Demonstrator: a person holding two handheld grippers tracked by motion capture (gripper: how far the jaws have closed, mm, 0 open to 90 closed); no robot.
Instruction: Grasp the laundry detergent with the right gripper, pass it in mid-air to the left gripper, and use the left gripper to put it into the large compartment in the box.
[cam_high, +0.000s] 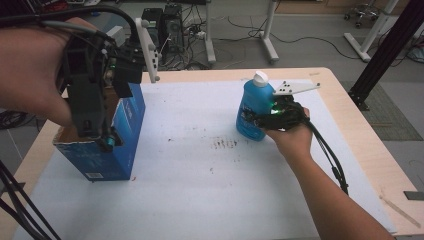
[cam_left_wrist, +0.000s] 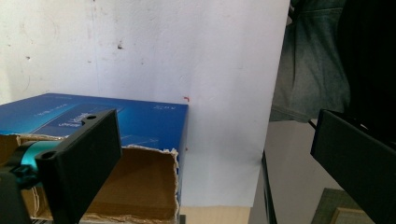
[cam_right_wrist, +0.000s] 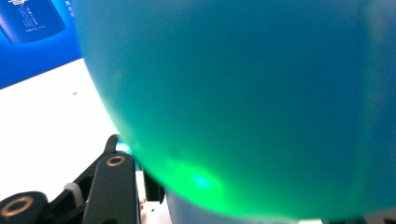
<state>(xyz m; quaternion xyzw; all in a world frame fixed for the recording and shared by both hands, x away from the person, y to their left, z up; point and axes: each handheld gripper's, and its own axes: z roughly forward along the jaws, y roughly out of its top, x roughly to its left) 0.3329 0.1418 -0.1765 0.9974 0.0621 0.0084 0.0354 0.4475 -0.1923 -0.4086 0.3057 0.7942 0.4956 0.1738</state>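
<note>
Standing upright on the white sheet (cam_high: 210, 190) that covered the surface (cam_high: 365, 150): a blue bottle (cam_high: 252, 112) with a white cap (cam_high: 260, 77), right of centre, blue liquid visible through its wall. Clamped round its lower body by the right tongs (cam_high: 260, 120), held from the right side by the right hand (cam_high: 292, 135); seen pressed close against the bottle in the right gripper view, lit green by the gripper's lamp. Near the left edge of the sheet, well apart from the bottle: a blue cardboard box (cam_high: 107, 145), top torn open, brown inside, contents impossible to tell. Held above its open mouth: the left tongs (cam_left_wrist: 215, 163), jaws spread wide apart, gripping nothing, left hand (cam_high: 30, 70) behind.
</note>
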